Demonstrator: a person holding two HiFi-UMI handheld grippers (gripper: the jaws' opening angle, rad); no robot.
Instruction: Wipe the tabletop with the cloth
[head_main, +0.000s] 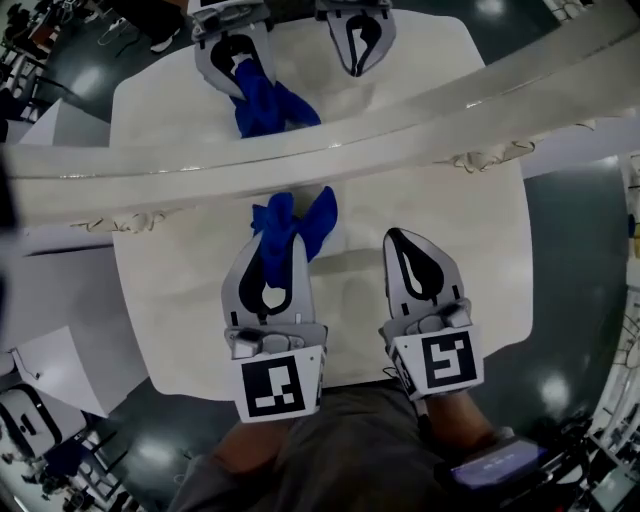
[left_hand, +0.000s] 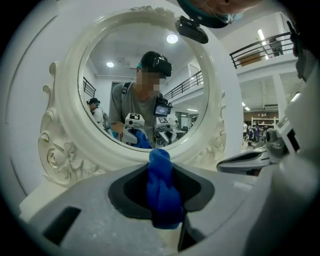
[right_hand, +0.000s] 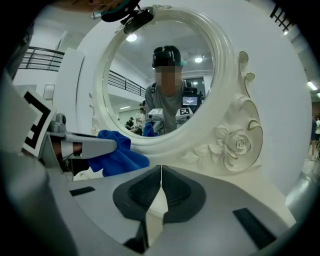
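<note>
A blue cloth (head_main: 292, 226) bunches out of my left gripper (head_main: 268, 240), which is shut on it just in front of the mirror's base. In the left gripper view the twisted cloth (left_hand: 161, 192) stands pinched between the two grey jaws. My right gripper (head_main: 405, 243) rests beside it on the white tabletop (head_main: 480, 260), jaws shut with nothing between them. The right gripper view shows its black pads (right_hand: 150, 192) pressed together and the blue cloth (right_hand: 117, 155) off to the left.
A large round mirror with a white ornate frame (head_main: 330, 140) stands across the table right ahead and reflects both grippers and the cloth. The carved rose on the frame (right_hand: 239, 145) is close to the right gripper. Dark floor surrounds the table.
</note>
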